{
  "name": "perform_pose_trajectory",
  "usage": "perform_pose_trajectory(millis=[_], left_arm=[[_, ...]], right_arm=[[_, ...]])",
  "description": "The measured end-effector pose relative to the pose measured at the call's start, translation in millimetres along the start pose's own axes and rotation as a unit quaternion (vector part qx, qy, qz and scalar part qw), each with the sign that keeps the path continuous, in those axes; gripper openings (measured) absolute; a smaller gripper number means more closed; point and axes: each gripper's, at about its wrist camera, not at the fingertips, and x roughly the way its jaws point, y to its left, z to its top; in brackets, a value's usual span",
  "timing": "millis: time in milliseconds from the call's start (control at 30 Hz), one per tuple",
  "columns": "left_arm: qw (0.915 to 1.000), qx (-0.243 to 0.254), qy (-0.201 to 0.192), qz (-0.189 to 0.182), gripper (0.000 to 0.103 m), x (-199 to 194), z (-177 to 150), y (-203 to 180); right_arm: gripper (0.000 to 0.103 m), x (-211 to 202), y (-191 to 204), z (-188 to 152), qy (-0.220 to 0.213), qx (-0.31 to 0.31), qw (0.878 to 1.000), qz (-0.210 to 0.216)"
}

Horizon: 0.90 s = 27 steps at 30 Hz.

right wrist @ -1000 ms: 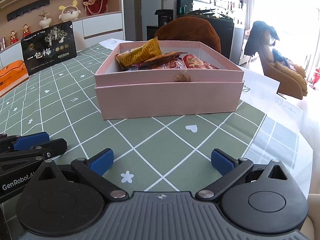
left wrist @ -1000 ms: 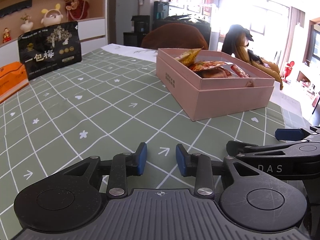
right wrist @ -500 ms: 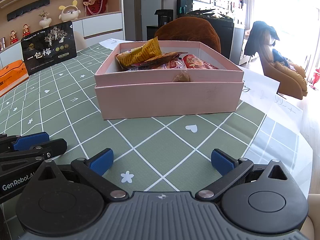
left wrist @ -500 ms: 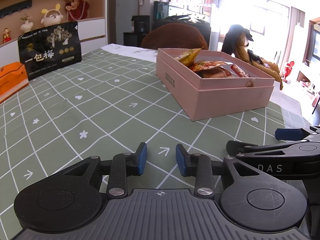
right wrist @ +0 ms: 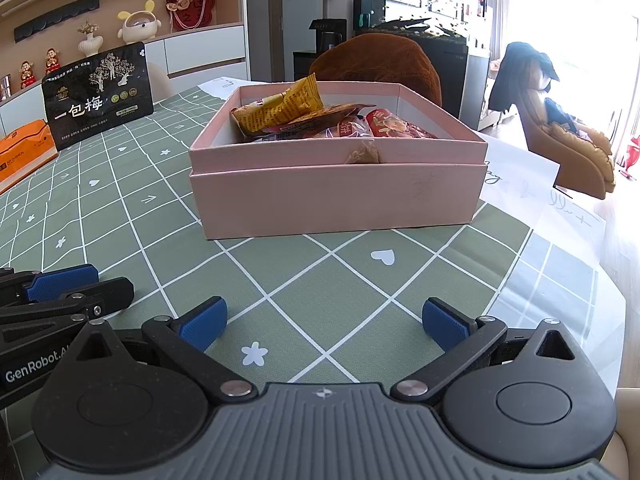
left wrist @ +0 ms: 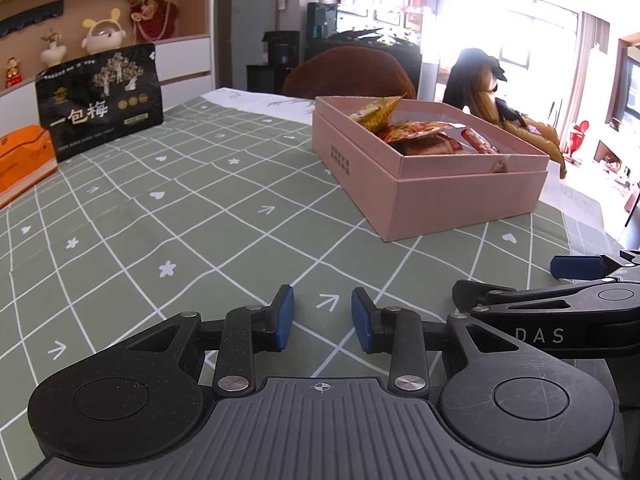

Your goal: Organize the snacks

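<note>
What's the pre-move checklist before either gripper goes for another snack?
1. Left gripper holds nothing, narrow gap: ok.
2. Right gripper wide open, holds nothing: ok.
3. Pink box open, flat on the cloth: ok.
4. Room left in box: ok, packets fill only part of it.
5. Loose snack within reach: not ok; only the black bag stands far off.
6. Grippers apart from each other: cannot tell.

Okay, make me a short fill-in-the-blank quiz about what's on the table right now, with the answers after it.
1. The snack packets lie inside a box coloured ____.
2. The black bag stands beside a flat box coloured ____.
3. The right gripper has its jaws wide apart, holding ____.
4. The left gripper has its jaws set ____ than the right's.

Answers: pink; orange; nothing; narrower
</note>
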Motion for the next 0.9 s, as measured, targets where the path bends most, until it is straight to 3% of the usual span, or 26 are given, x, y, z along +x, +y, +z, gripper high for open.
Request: perform_pose_trajectory(millis=[900], left_arm=[[1.0,0.005,0.0,0.003,0.036,0.1,-0.3,-0.7]], right_arm=[[0.103,0.0,0.1,0.1,0.0,0.0,1.0,0.0]])
